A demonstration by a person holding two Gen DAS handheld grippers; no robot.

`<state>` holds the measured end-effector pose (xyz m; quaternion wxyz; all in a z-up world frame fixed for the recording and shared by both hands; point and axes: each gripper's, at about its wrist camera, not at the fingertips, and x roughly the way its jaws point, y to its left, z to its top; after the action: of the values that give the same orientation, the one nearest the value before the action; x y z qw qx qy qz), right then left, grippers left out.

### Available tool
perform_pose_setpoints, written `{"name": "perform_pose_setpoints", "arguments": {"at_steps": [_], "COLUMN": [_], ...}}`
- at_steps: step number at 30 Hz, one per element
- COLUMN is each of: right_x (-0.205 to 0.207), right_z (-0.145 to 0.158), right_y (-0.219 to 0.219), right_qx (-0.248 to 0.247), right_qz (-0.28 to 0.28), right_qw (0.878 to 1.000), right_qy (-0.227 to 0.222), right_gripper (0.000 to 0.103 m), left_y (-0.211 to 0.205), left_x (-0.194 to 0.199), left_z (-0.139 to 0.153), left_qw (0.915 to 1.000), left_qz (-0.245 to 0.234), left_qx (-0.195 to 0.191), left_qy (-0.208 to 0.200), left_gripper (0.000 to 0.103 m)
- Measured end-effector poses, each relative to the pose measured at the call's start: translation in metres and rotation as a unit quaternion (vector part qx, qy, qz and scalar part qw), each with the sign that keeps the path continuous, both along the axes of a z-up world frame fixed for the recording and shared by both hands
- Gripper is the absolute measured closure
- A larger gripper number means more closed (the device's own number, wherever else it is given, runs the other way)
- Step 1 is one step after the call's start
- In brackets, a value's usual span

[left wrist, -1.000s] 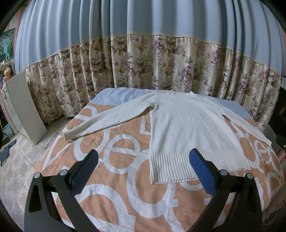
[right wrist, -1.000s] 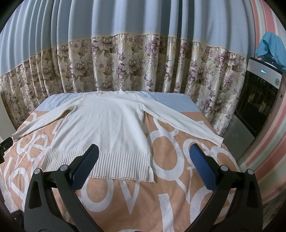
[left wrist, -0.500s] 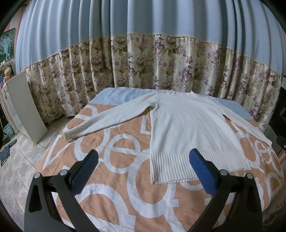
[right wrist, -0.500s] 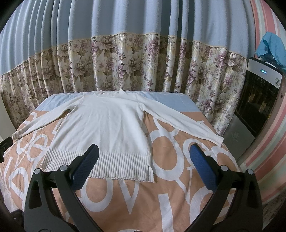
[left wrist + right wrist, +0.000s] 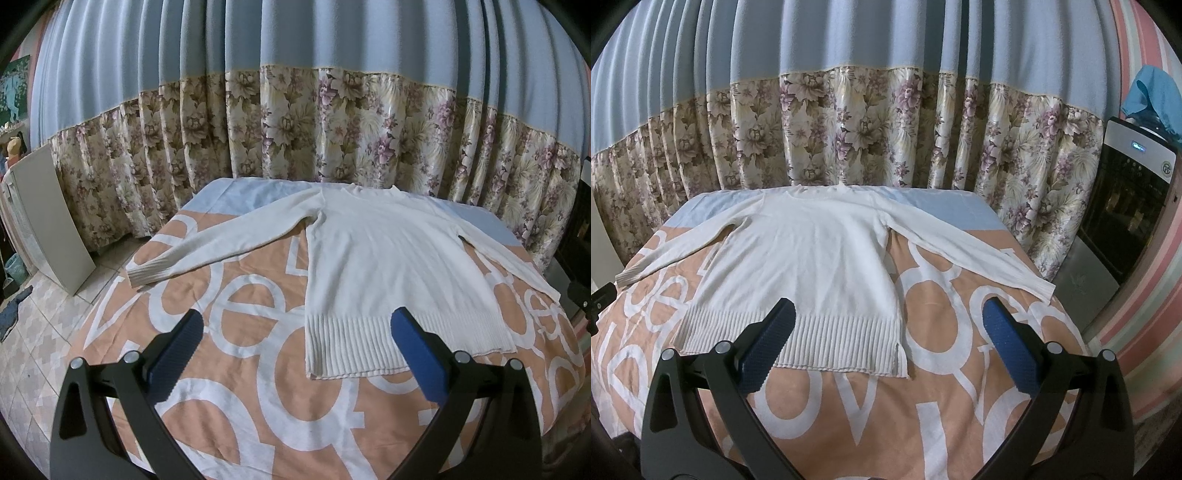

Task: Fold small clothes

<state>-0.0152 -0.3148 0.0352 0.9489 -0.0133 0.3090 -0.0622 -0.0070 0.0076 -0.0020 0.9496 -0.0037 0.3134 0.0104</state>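
While both tools are held above the near edge of a bed (image 5: 229,435), a cream-white knitted sweater (image 5: 376,266) is seen lying flat on it, unfolded. The sweater has long sleeves, a plain knit body and a wide ribbed hem (image 5: 820,343); ribbed cuffs finish both sleeves. A small side slit is visible at the hem's right corner in the right wrist view.

The sweater's long axis runs from near to far: the hem lies nearest the cameras and the neckline (image 5: 365,189) points away, towards the curtain (image 5: 295,122). Both sleeves are spread outwards and angled back towards the near side, the left sleeve (image 5: 221,247) ending close to the bed's left edge and the right sleeve (image 5: 971,254) ending near its right edge.

The bed is covered by an orange sheet with large white letters; a pale blue strip shows at the far end, under the sweater's shoulders. Behind it hangs the curtain, blue above and floral below.

The left tool (image 5: 295,354) is spread wide open with nothing between its blue pads, hovering before the hem's left part. The right tool (image 5: 886,350) is likewise wide open and empty, before the hem's right corner.

A dark appliance (image 5: 1126,206) stands right of the bed, with blue cloth (image 5: 1156,92) on top.
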Motion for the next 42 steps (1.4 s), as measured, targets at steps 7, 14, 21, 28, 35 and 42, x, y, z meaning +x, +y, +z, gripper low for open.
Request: {"name": "perform_pose_setpoints", "arguments": {"at_steps": [7,14,21,28,35,42], "right_x": [0.002,0.018,0.027,0.026,0.034,0.047], "right_z": [-0.002,-0.008,-0.010,-0.015,-0.022,-0.030], "right_y": [-0.001,-0.013,-0.027,-0.045,-0.072,-0.100], "right_qx": [0.002,0.003,0.005,0.002,-0.010,-0.016], "right_qz": [0.005,0.005,-0.006,-0.016,-0.018,-0.030], "right_qw": [1.000,1.000,1.000,1.000,1.000,0.999], "right_qy": [0.000,-0.001,0.002,0.002,0.005,0.009], "right_gripper": [0.003,0.003,0.003,0.003,0.003,0.003], "left_y": [-0.005,-0.009,-0.019,-0.035,-0.052,-0.074], "left_x": [0.002,0.005,0.014,0.025,0.041,0.055], "left_z": [-0.006,-0.006,0.000,0.006,0.009,0.009], "left_qw": [1.0000,0.9999,0.9997,0.9992,0.9986,0.9979], "left_qz": [-0.006,-0.008,-0.019,-0.035,-0.047,-0.059], "left_qx": [0.002,0.004,0.011,0.019,0.023,0.024], "left_qy": [0.004,0.006,0.004,-0.006,-0.008,-0.011], "left_gripper": [0.002,0.002,0.002,0.001,0.001,0.002]}}
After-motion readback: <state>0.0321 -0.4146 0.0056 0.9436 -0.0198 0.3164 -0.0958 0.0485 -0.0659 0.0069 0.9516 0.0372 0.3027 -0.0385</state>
